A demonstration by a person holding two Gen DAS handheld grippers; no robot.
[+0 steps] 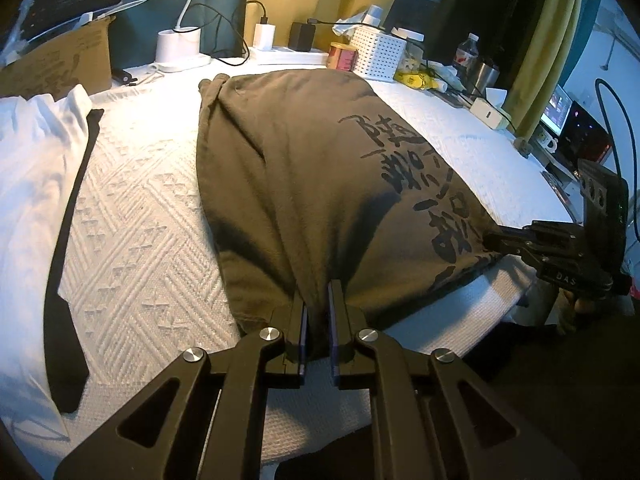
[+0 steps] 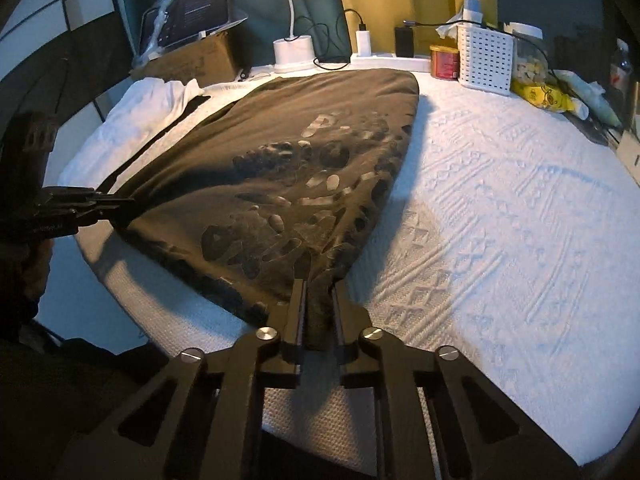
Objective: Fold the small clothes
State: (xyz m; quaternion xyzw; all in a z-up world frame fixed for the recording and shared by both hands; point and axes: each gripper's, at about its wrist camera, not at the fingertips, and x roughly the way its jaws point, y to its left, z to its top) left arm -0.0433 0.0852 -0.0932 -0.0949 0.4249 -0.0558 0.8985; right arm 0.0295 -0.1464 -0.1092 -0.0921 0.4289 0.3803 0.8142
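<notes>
A white textured table (image 1: 152, 216) carries a big brown shirt (image 1: 288, 184) that reaches from the far edge to the near edge. The left claw (image 1: 318, 312) pinches its near-left corner. The right claw (image 2: 320, 304) pinches its near-right corner.

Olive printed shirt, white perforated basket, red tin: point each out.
olive printed shirt (image 1: 288, 184), left wrist view, plain cloth beside the print.
white perforated basket (image 2: 486, 60), right wrist view, front wall.
red tin (image 2: 444, 63), right wrist view, its side.
</notes>
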